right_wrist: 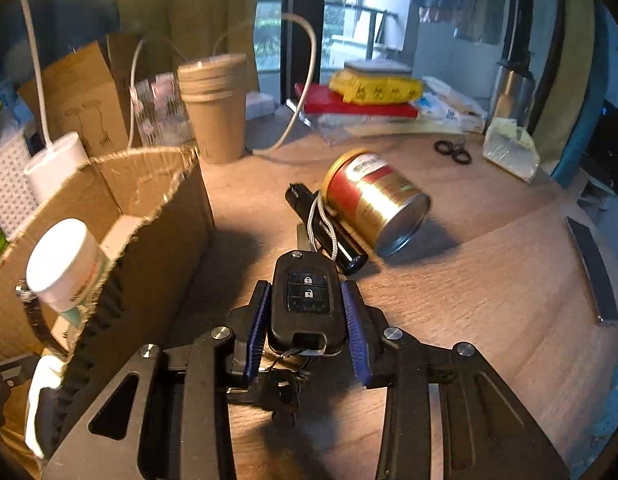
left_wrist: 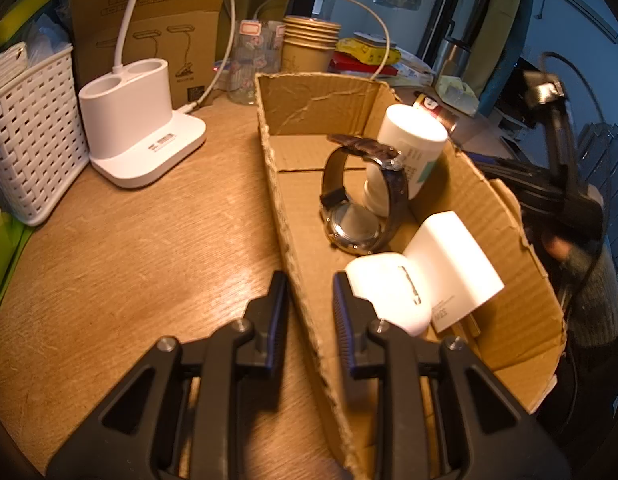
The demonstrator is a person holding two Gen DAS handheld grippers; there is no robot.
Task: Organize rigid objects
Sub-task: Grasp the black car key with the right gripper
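An open cardboard box (left_wrist: pixel 505 216) holds a wristwatch (left_wrist: pixel 357 208), a white bottle (left_wrist: pixel 409 152), a white charger block (left_wrist: pixel 449 264) and a white case (left_wrist: pixel 389 284). My left gripper (left_wrist: pixel 309 296) is open, its fingers straddling the box's near wall, one inside and one outside. My right gripper (right_wrist: pixel 309 304) is shut on a black car key fob (right_wrist: pixel 307 300), held above the table right of the box (right_wrist: pixel 157 216). A red and gold tin (right_wrist: pixel 377 204) lies on its side beside a black flashlight (right_wrist: pixel 329 228).
A white lamp base (left_wrist: pixel 141 128) and a white woven basket (left_wrist: pixel 29 136) stand left of the box. Paper cups (right_wrist: pixel 213 104), a glass, books (right_wrist: pixel 361 100), scissors (right_wrist: pixel 453 152) and a steel flask (right_wrist: pixel 509 88) line the back of the round wooden table.
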